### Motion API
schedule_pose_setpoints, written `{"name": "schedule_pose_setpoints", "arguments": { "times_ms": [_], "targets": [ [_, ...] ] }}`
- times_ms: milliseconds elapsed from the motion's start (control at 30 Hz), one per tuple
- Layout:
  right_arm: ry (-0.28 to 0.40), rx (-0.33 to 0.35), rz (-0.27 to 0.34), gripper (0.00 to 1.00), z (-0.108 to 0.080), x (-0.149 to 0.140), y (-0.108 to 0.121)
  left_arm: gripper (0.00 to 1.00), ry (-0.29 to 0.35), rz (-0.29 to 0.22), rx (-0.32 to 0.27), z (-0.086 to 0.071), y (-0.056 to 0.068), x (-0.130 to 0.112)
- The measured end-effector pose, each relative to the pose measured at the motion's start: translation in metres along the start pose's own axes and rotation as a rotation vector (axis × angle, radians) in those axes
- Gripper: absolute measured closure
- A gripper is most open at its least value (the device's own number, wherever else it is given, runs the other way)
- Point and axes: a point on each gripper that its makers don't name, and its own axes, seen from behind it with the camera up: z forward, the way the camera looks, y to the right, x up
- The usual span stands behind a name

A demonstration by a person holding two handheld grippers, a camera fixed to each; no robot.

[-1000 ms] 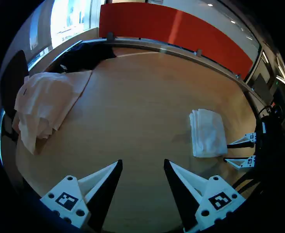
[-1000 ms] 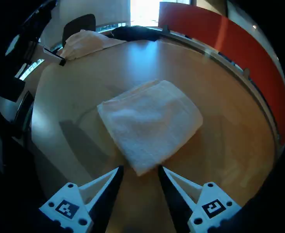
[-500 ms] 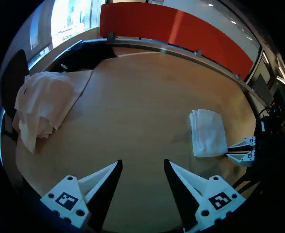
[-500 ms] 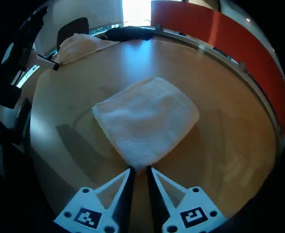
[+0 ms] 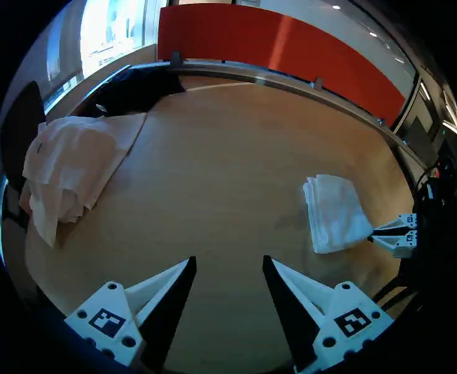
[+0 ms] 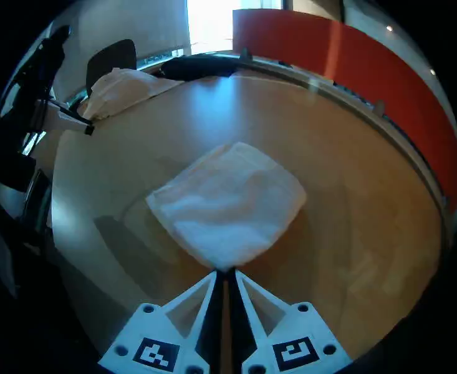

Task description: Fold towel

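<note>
A: Wood table (image 5: 228, 162), curved far rim, red panel (image 5: 278, 43) behind it. Towel (image 6: 228, 202): where?

B: Flat on the table, centre of the right gripper view. In the left gripper view the towel (image 5: 333, 212) sits mid-right.

A: Handling?

B: Judged soft, light and limp. Layers will likely slide apart if dragged. Best hold is a corner or the stacked edge, all layers taken together.

A: Appearance?

B: White terry, already a thick squarish packet. Stacked edges show along its left side in the left gripper view. Top face is slightly rumpled.

A: Right gripper (image 6: 226, 273)?

B: Fingers almost together, only a thin slit between them. Tips sit on the towel's near corner, which looks pinched. From the left gripper view the right gripper (image 5: 375, 236) is at far right, tips touching that same corner.

A: Left gripper (image 5: 228, 258)?

B: Fingers spread wide, holding nothing. It hangs over bare table at the bottom of the frame, well apart from the towel.

A: Anything else?

B: Pile (image 5: 72, 162) of loose pale cloth at upper left, draped over the table edge. Dark chair (image 5: 19, 124) just beyond it.
</note>
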Motion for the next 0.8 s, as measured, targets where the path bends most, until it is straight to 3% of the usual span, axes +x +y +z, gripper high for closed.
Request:
{"name": "schedule_pose_setpoints", "arguments": {
  "times_ms": [500, 800],
  "targets": [
    [0.191, -0.043, -0.023, 0.95, -0.059, 0.101, 0.030, 0.22, 0.022, 0.022, -0.021, 0.002, 0.013, 0.013],
    [0.239, -0.079, -0.015, 0.95, -0.093, 0.117, 0.059, 0.22, 0.035, 0.037, -0.034, 0.002, 0.023, 0.021]
  ]
}}
